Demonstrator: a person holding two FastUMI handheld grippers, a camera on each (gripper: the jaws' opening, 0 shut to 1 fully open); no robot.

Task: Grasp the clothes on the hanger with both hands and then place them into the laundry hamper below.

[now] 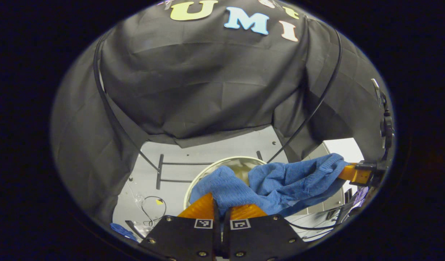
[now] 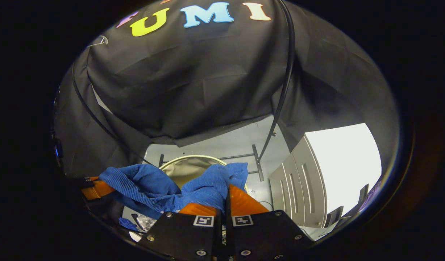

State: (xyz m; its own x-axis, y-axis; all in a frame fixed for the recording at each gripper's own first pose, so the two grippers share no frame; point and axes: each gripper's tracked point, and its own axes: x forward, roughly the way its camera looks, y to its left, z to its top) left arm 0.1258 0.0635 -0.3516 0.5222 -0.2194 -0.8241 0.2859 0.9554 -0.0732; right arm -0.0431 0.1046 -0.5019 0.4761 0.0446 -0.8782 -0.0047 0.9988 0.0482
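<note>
A blue knitted garment (image 1: 277, 183) hangs stretched between my two grippers above the round laundry hamper (image 1: 208, 170). In the left gripper view my left gripper (image 1: 221, 204) is shut on one bunched end of the cloth. The right gripper (image 1: 347, 172) holds the other end at the far right. In the right gripper view my right gripper (image 2: 226, 197) is shut on the blue garment (image 2: 161, 188), and the left gripper (image 2: 97, 190) grips it at the far left. The hamper (image 2: 186, 163) has a pale rim and a beige inside, partly hidden by the cloth.
A black metal rack base (image 1: 160, 172) stands on the pale floor behind the hamper. Cables and a blue scrap (image 1: 121, 230) lie on the floor at the left. White cabinet panels (image 2: 298, 185) stand to the right. Black cloth walls close in around.
</note>
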